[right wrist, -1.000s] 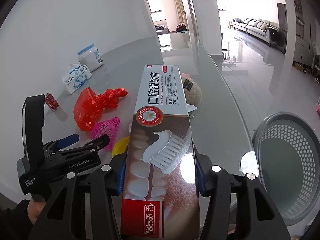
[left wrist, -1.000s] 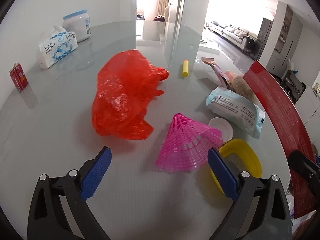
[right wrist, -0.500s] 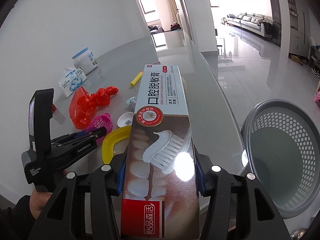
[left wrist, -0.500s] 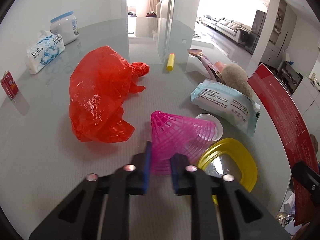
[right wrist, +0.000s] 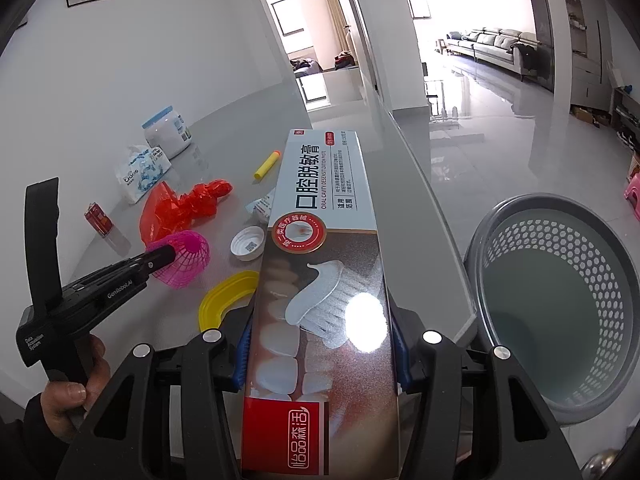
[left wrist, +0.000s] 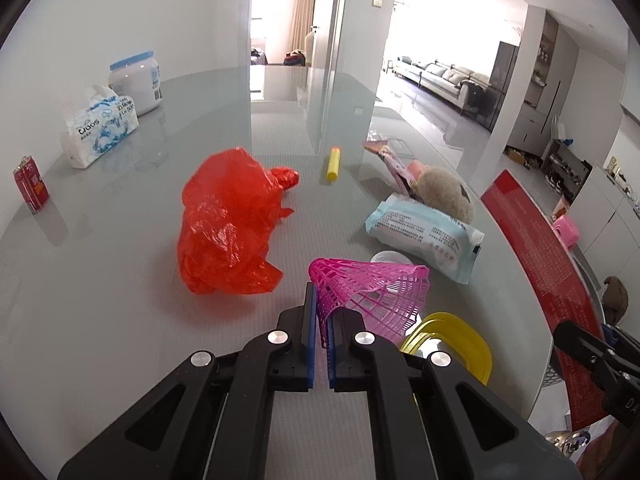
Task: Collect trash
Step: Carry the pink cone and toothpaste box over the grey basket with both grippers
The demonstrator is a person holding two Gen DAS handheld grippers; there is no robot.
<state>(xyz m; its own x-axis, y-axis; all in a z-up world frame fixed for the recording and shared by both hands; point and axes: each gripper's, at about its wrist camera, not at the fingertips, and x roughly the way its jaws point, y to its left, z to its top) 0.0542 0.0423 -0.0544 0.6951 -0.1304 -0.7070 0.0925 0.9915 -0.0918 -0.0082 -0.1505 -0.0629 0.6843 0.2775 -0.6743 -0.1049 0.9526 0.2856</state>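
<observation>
A long toothpaste box (right wrist: 320, 280) is clamped between the closed fingers of the right hand-held gripper (right wrist: 322, 354), raised above the desk (right wrist: 360, 128) edge, with a grey perforated bin (right wrist: 556, 308) on the floor at about four o'clock, likely its destination. At ten o'clock, the left hand-held gripper (left wrist: 320, 320) is shut on the rim of a pink mesh cone (left wrist: 372, 292) on the desk. Around the cone lie a red plastic bag (left wrist: 232, 220), a yellow lid (left wrist: 460, 340) and a wipes packet (left wrist: 424, 232), probably still to collect.
</observation>
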